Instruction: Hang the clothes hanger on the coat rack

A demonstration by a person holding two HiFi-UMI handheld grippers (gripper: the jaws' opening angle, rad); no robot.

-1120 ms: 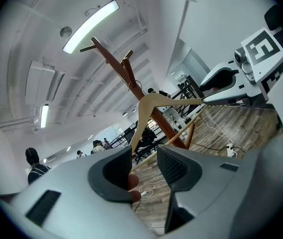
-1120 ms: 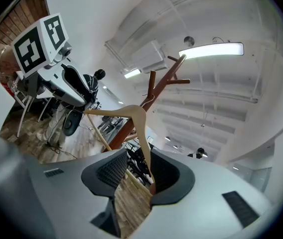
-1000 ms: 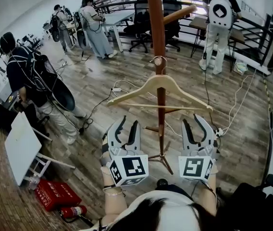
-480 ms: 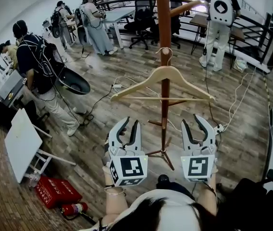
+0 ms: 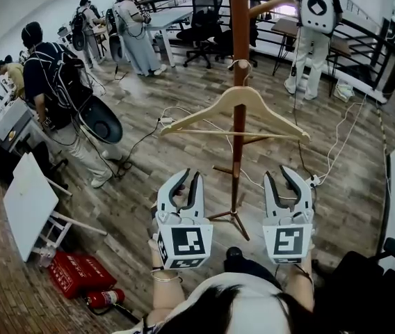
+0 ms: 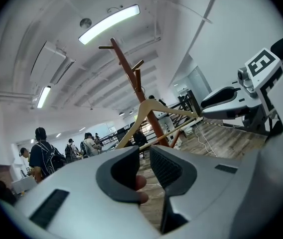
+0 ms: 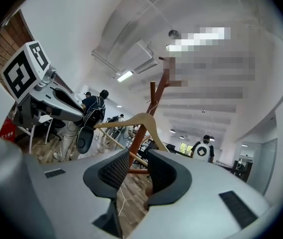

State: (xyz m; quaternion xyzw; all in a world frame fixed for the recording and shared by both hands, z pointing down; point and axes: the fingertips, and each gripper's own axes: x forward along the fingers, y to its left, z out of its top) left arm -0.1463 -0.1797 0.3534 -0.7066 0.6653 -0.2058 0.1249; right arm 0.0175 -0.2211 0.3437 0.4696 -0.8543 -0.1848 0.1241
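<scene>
Hung on the coat rack [image 5: 239, 19]: the clothes hanger [image 5: 234, 110], hook against the pole, both wooden ends jutting well out to either side, lower bar crossing the pole. Held low and nearer the camera, clear of the hanger's edges: left gripper [image 5: 189, 176] and right gripper [image 5: 279, 174], one on each side of the pole. Just been closing, both pairs of jaws: left down to a narrow slit, right wider apart, nothing between either pair. Bare wooden floor [image 5: 138, 207] around the rack's feet. Hemmed on the left by a person [image 5: 58, 89], a white board [image 5: 27, 204] and a red box [image 5: 76, 273]. Strewn across the right: loose cables [image 5: 336, 152].
</scene>
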